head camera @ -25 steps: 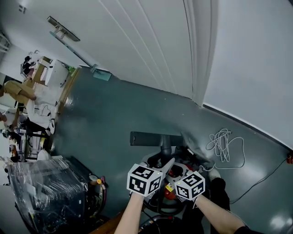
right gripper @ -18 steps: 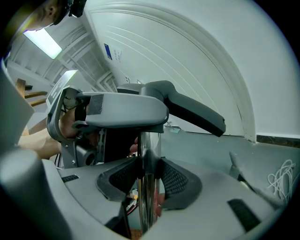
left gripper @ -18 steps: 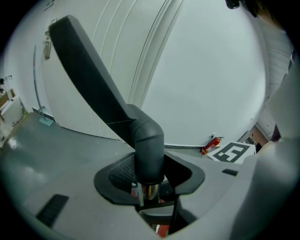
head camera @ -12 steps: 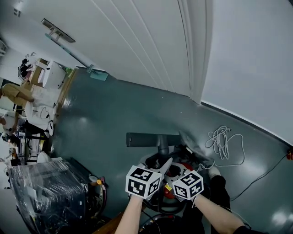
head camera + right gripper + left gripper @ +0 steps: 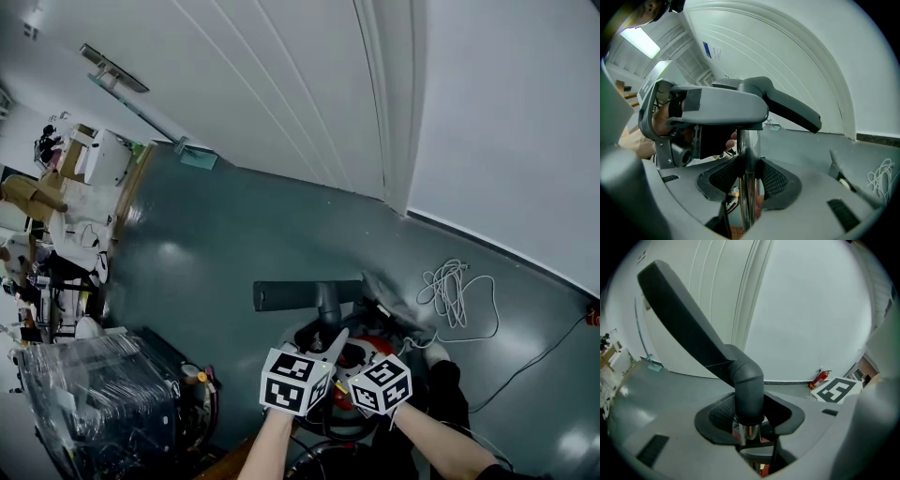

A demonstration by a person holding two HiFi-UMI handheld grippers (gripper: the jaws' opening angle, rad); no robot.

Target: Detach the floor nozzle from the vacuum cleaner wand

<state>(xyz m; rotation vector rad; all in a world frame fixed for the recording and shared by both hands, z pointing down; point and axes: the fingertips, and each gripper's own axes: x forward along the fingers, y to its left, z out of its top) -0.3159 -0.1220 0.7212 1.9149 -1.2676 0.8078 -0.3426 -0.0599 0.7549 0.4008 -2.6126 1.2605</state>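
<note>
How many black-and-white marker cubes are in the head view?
2. One black-and-white marker cube sits on the left gripper at lower centre; the other sits on the right gripper just beside it. None appears hidden.

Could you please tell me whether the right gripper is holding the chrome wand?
Yes, in the right gripper view the right gripper has its fingers pressed on the chrome wand from both sides.
</note>
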